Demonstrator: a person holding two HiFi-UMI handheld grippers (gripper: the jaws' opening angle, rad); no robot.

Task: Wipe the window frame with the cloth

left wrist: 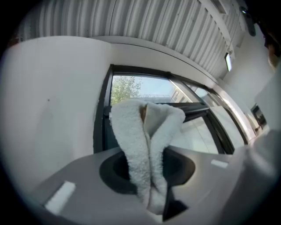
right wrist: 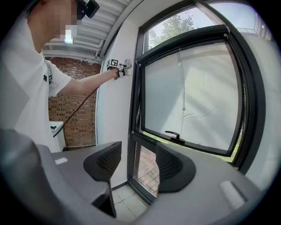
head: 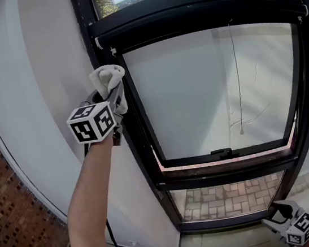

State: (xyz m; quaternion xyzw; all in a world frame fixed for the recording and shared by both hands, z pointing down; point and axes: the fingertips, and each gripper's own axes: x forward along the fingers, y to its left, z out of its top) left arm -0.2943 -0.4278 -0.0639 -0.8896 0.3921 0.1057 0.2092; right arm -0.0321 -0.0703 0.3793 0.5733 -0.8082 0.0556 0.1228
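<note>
A black window frame [head: 146, 144] surrounds a pane covered by a white blind. My left gripper [head: 111, 92] is raised beside the frame's left upright, shut on a folded white fleecy cloth [head: 107, 78] that sticks up past the jaws and lies close against the frame's upper left corner. In the left gripper view the cloth [left wrist: 147, 145] fills the gap between the jaws, with the frame [left wrist: 102, 114] just behind it. My right gripper [head: 278, 211] hangs low at the frame's bottom right, open and holding nothing [right wrist: 134, 165]. The right gripper view shows the frame [right wrist: 136, 105] and the far left gripper [right wrist: 120, 67].
The lower sash is tilted out, with a black handle [head: 222, 152] on its bottom rail. A blind cord [head: 235, 80] hangs in front of the blind. White wall [head: 34, 80] lies left of the frame, a brick wall [head: 7, 215] further left. A cable [head: 116, 245] trails from the left arm.
</note>
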